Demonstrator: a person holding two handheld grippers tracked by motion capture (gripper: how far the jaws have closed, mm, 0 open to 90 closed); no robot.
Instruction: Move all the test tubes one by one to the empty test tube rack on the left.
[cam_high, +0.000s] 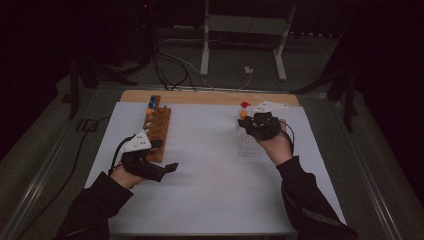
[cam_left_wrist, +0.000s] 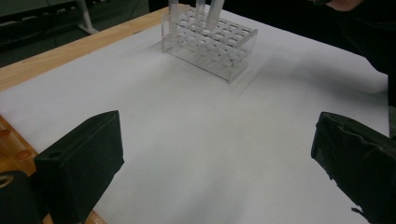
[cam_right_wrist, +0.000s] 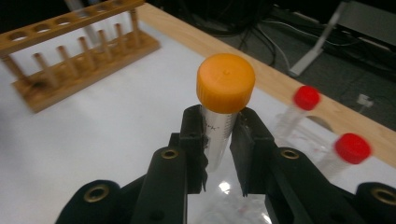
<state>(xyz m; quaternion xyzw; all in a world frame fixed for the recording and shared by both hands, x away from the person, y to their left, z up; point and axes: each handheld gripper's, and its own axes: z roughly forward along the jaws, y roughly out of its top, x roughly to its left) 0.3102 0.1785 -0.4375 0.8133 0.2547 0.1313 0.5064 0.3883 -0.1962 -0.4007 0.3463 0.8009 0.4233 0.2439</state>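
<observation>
right tongs (cam_right_wrist: 218, 140): clamped on orange-capped tube (cam_right_wrist: 223, 109), gripping the clear body just below the cap, tube upright
tube location: held above clear rack (cam_left_wrist: 210, 43), right side of surface (cam_high: 210, 165)
neighbours: two red-capped tubes (cam_right_wrist: 348, 151) just beside, standing in the clear rack
left tongs (cam_left_wrist: 215, 172): jaws wide apart, nothing between, low over the white surface
wooden rack (cam_high: 157, 131): left side, just beside left tongs

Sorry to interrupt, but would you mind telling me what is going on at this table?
A person is moving capped tubes between racks. The right tool is shut on an orange-capped tube above the clear rack, where two red-capped tubes stand. The left tool waits open beside the wooden rack.
</observation>
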